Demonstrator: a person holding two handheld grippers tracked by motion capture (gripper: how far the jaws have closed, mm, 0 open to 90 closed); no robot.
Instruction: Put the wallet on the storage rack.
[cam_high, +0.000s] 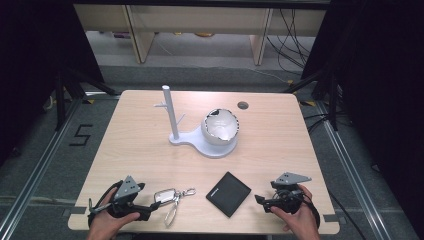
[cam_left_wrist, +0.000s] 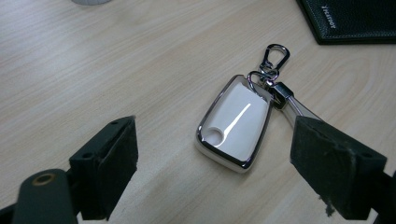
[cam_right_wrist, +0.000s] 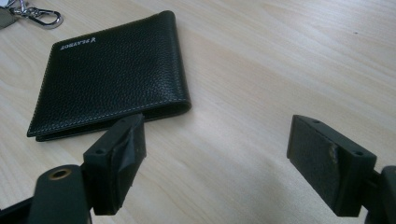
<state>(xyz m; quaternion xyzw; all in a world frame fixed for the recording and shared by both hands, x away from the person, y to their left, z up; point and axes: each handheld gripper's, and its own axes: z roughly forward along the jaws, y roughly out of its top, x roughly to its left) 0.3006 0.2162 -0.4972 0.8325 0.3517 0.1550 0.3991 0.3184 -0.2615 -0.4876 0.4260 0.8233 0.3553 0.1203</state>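
Observation:
A white key fob (cam_high: 164, 195) with a chrome rim, a snap hook and a strap loop lies near the table's front edge. My left gripper (cam_high: 148, 209) points at it from the left. In the left gripper view the fob (cam_left_wrist: 236, 123) lies on the wood just ahead of the open jaws (cam_left_wrist: 219, 140), and the right pad covers part of the strap. A black leather wallet (cam_high: 228, 193) lies flat to the fob's right. My right gripper (cam_high: 261, 202) points at it from the right, open and empty (cam_right_wrist: 222, 140), with the wallet (cam_right_wrist: 112, 74) ahead and left of its jaws.
A white stand (cam_high: 170, 112) with an upright pegged post shares a base with a crumpled silver-lined bowl (cam_high: 220, 126) at the table's middle back. A round cable hole (cam_high: 243, 105) sits behind it. Bare wood (cam_high: 300, 150) surrounds the stand.

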